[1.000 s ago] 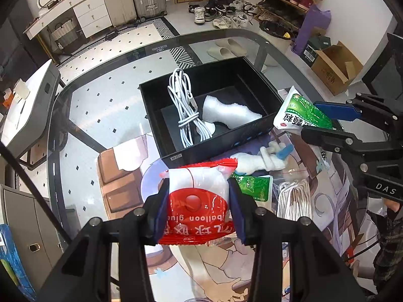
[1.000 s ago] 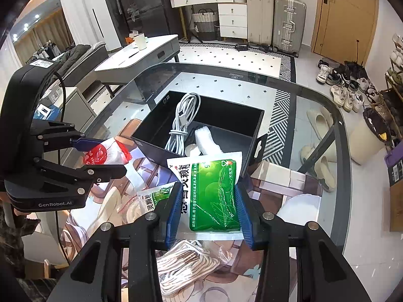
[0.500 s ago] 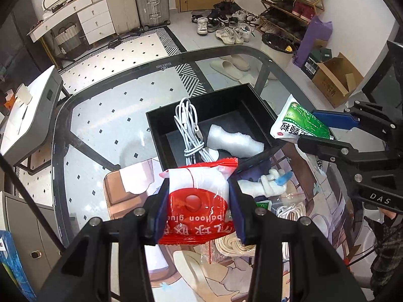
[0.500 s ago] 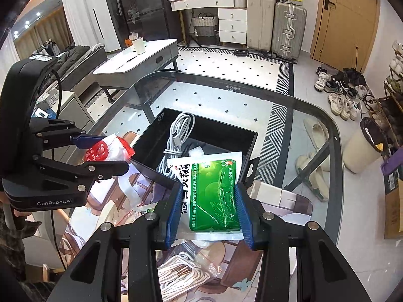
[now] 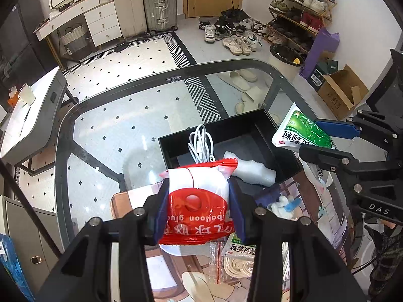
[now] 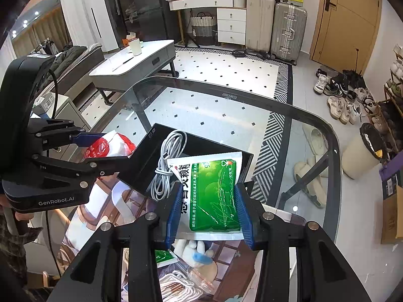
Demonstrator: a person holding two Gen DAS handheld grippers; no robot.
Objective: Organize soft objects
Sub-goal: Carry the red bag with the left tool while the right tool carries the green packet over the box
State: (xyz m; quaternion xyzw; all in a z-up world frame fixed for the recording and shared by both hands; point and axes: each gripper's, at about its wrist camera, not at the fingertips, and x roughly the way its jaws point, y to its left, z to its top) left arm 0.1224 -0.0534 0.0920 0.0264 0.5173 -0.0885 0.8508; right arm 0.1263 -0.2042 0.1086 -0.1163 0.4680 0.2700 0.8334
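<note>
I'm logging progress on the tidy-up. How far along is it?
Done: a white cable and foam roll lie in the black box. In hand: left gripper holds a red packet, right gripper a green packet. Left: ropes on the table.

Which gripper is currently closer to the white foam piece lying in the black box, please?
Left. The left gripper, holding the red balloon glue packet, hangs just before the white foam piece; the right gripper, holding the green sachet, hangs beyond the black box.

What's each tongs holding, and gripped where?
Left tongs: red packet, pinched across its side edges. Right tongs: green packet, likewise by its side edges.
</note>
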